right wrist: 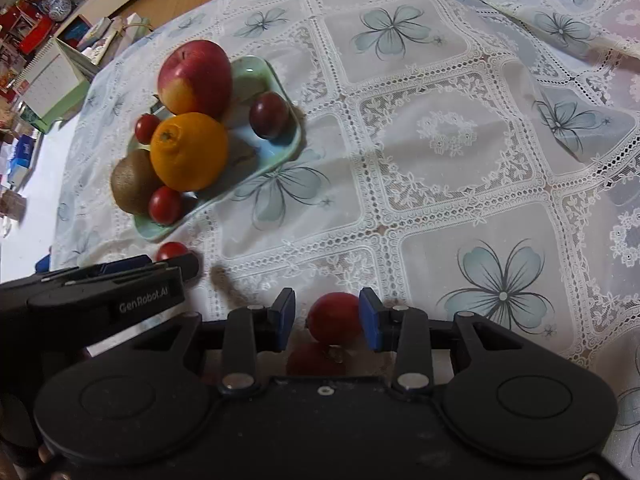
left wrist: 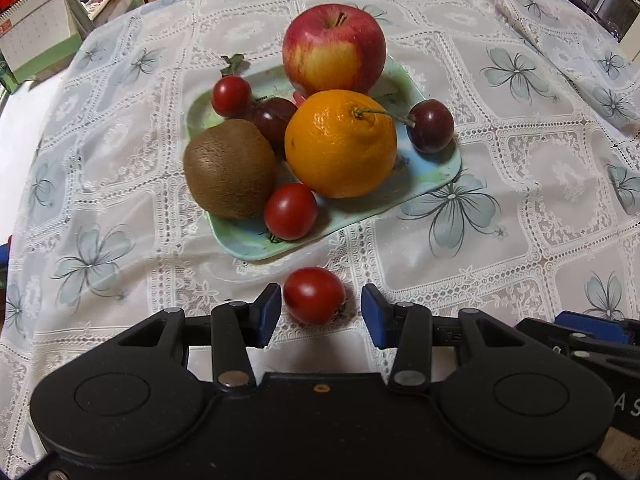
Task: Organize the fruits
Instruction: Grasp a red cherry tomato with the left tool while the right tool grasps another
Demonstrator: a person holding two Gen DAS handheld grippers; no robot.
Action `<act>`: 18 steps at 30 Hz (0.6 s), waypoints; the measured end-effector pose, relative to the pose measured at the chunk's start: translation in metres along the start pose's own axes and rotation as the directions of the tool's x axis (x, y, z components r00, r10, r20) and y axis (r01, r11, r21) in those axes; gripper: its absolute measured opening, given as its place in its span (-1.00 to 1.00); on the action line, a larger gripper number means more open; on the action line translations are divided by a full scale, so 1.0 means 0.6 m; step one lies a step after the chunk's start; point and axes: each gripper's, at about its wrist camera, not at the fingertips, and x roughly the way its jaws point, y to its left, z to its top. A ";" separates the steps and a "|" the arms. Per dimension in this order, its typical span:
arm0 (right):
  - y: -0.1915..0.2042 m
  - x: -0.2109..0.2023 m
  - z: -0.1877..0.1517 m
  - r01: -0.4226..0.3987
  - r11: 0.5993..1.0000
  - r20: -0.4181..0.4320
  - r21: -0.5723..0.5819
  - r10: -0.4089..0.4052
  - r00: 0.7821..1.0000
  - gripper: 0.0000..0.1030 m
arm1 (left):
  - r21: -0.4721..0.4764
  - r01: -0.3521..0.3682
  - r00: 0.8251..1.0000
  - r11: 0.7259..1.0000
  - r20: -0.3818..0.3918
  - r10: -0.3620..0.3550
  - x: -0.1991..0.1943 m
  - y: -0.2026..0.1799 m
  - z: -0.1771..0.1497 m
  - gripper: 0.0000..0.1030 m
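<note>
Left gripper (left wrist: 320, 314) released, straddling a cherry tomato (left wrist: 314, 295) on the tablecloth (left wrist: 460, 264). Only right wrist view shows right gripper (right wrist: 327, 319): released, second tomato (right wrist: 335, 316) touching right pad only.

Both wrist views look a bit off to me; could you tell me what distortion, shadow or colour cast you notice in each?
Left wrist view: fisheye bending curves the tablecloth edges; the cherry tomato between the left gripper pads is sharp and casts a soft shadow. Right wrist view: same barrel distortion, a dimmer, reddish cast, soft corners; a blurred shadow lies beside the right gripper.
</note>
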 end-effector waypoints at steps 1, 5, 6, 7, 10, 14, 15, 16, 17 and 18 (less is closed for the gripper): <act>-0.001 0.002 0.000 0.009 1.000 0.006 0.000 -0.009 1.000 -0.24 | -0.002 -0.002 1.000 1.000 -0.002 0.002 0.003 0.000 0.001 0.01; -0.003 0.012 -0.003 0.006 1.000 -0.016 0.003 -0.006 1.000 -0.23 | -0.004 -0.007 1.000 1.000 -0.017 0.007 0.016 -0.001 0.004 0.01; -0.002 0.013 -0.003 0.006 1.000 -0.016 0.000 -0.006 1.000 -0.22 | -0.004 -0.008 1.000 1.000 -0.020 0.008 0.019 -0.001 0.003 0.01; 0.000 0.013 -0.004 0.008 1.000 -0.016 -0.004 -0.008 1.000 -0.21 | -0.005 -0.009 1.000 1.000 -0.023 0.009 0.022 -0.001 0.004 0.02; 0.005 0.021 -0.009 0.002 1.000 -0.040 -0.020 -0.003 0.999 -0.16 | -0.011 -0.010 1.000 1.000 -0.026 0.010 0.024 -0.002 0.005 0.01; 0.009 0.026 -0.013 0.010 1.000 -0.021 -0.022 -0.010 1.000 -0.16 | -0.019 -0.006 1.000 1.000 -0.004 0.006 0.023 -0.001 0.006 -0.12; 0.008 0.026 -0.013 0.006 1.000 -0.014 -0.017 -0.007 1.000 -0.16 | -0.027 -0.011 1.000 1.000 0.006 0.011 0.022 0.001 0.006 -0.15; 0.006 0.026 -0.013 0.006 1.000 -0.011 -0.012 -0.006 1.000 -0.22 | -0.031 -0.007 1.000 0.999 0.009 0.008 0.021 0.002 0.006 -0.15; 0.005 0.024 -0.013 0.006 1.000 -0.002 -0.009 -0.006 1.000 -0.32 | -0.037 -0.003 1.000 0.999 0.010 0.004 0.020 0.004 0.007 -0.15; 0.003 0.023 -0.013 0.001 1.000 0.008 -0.011 -0.001 1.000 -0.33 | -0.046 -0.001 1.000 0.999 0.013 0.002 0.017 0.006 0.007 -0.15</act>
